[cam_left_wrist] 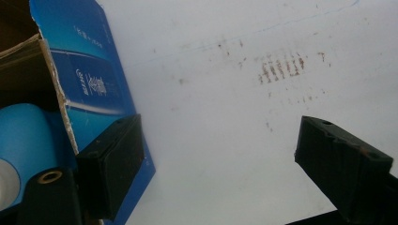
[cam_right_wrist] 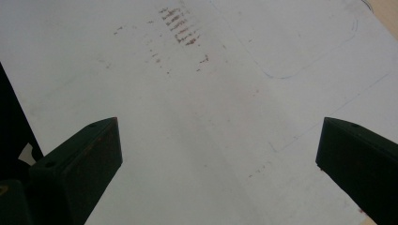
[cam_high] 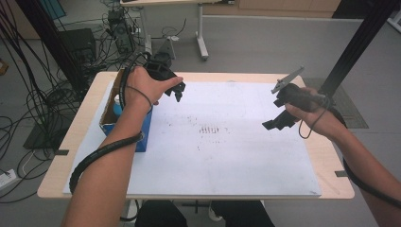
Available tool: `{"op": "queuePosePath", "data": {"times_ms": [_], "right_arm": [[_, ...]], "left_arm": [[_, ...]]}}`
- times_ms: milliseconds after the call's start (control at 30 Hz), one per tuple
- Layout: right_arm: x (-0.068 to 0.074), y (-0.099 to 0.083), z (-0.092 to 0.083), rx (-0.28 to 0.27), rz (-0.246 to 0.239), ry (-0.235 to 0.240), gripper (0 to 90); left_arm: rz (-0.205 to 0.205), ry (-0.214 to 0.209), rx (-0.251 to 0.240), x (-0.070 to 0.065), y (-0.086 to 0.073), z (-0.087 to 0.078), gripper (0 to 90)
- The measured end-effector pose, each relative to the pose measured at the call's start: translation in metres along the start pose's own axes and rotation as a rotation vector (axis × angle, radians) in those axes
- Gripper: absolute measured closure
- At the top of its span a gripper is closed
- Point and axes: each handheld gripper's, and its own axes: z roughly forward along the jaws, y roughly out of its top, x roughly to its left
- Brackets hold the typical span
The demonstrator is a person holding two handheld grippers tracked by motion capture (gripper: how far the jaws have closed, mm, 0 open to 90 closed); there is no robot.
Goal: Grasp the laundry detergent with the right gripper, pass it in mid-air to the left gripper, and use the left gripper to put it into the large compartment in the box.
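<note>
Nothing has been picked up yet. The left claw (cam_high: 178, 90) is held released and empty beside the open blue box (cam_high: 143, 127) at the table's (cam_high: 90, 106) left edge, where a blue roll (cam_left_wrist: 21, 140) is stored. The right claw (cam_high: 279, 120) is also released, above the stained white sheet (cam_high: 236, 161). No obstacle is seen between.

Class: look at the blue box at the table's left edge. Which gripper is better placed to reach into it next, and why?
Probably the left gripper: it hovers open beside the blue box. The right gripper, also open, is across the white sheet.
</note>
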Motion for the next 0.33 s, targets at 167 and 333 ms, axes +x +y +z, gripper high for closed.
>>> {"op": "queuePosePath", "data": {"times_ms": [167, 333], "right_arm": [[0.0002, 0.0006, 0.0000, 0.003, 0.000, -0.002, 0.6], [0.0012, 0.0012, 0.0012, 0.006, -0.001, 0.000, 0.5]], "left_arm": [[0.003, -0.001, 0.000, 0.0011, -0.0006, 0.0009, 16.3], [0.002, -0.006, -0.008, 0.0020, -0.0013, 0.0006, 16.4]]}}
